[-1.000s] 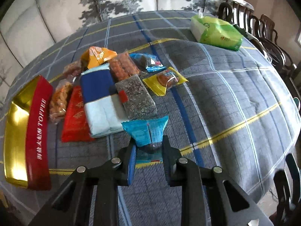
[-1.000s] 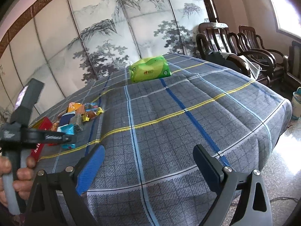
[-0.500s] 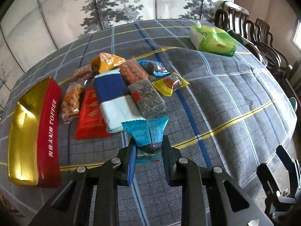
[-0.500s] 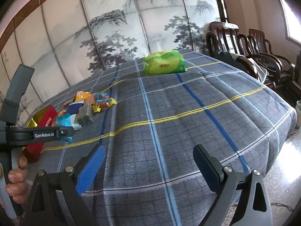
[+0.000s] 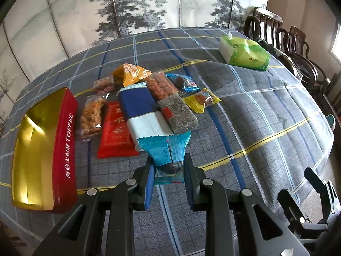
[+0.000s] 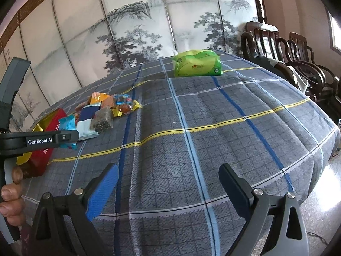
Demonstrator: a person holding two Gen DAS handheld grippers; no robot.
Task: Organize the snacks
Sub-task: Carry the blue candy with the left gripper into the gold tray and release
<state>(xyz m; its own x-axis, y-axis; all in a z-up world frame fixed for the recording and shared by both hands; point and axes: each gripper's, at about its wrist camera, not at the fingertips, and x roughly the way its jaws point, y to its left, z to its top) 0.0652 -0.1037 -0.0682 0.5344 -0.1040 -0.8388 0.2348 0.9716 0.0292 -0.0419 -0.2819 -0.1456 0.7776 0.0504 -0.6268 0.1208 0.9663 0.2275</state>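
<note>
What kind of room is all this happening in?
Probably a dining or sitting room in a home: a table under a grey plaid cloth, dark carved wooden armchairs beside it, and a folding screen painted with ink pines and mountains behind.

I see the light blue snack packet (image 5: 168,149) lifted above the cloth, its crimped end pointing away from me. Behind it the other snacks (image 5: 149,104) lie in a loose pile: a red packet, a blue-and-white one, a dark seed bar, orange and yellow wrappers. The red and gold toffee tin (image 5: 64,149) lies open at their left.
</note>
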